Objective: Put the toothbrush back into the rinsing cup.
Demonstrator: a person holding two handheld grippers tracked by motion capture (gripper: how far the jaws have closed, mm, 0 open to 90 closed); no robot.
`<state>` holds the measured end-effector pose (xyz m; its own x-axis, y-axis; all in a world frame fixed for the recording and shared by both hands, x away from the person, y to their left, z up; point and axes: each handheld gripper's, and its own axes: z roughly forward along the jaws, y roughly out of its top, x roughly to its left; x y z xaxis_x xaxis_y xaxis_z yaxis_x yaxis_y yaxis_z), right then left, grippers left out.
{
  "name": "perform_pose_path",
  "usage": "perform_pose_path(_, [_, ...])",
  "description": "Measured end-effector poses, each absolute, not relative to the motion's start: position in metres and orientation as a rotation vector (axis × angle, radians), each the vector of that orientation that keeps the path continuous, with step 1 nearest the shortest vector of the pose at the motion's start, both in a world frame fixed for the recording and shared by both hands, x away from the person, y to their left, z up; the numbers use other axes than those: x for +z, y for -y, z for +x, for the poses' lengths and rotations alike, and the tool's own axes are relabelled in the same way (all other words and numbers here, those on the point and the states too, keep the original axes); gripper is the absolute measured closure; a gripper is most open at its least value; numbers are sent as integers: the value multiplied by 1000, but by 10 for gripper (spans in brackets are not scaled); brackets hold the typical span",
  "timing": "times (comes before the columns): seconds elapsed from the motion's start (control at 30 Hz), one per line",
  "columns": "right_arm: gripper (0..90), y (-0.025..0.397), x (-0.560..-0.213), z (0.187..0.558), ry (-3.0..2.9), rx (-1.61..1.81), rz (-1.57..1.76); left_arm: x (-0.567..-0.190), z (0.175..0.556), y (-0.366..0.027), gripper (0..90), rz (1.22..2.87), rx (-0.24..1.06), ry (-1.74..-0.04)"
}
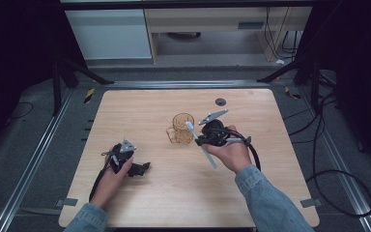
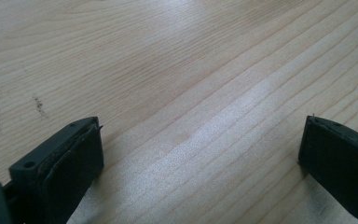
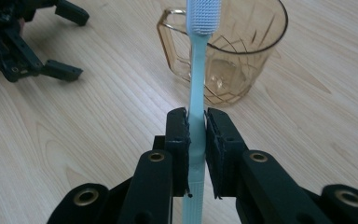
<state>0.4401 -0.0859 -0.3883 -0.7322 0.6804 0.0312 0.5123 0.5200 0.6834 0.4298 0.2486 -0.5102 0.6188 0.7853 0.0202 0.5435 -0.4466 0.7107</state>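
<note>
A clear amber cup (image 1: 181,128) with a handle stands upright near the middle of the wooden table (image 1: 140,111). My right gripper (image 1: 204,140) is shut on a light blue toothbrush (image 1: 201,144) just right of the cup. In the right gripper view the toothbrush (image 3: 197,98) runs up between the jaws, its bristle head at the rim of the cup (image 3: 233,56). My left gripper (image 1: 142,167) rests low over the table's front left with its jaws wide apart; bare wood lies between them in the left gripper view, where that gripper (image 2: 200,144) is open.
A small dark round disc (image 1: 221,101) lies near the table's far edge. Black cables trail over the floor at the right. The left gripper (image 3: 32,51) shows at the upper left of the right gripper view. Metal rails flank the table.
</note>
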Motion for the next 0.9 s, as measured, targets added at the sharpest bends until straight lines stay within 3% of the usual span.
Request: perform_pose_path(0.9, [795, 38, -388, 439, -2397, 1232, 955, -510, 430, -249, 0, 2161, 460, -1037])
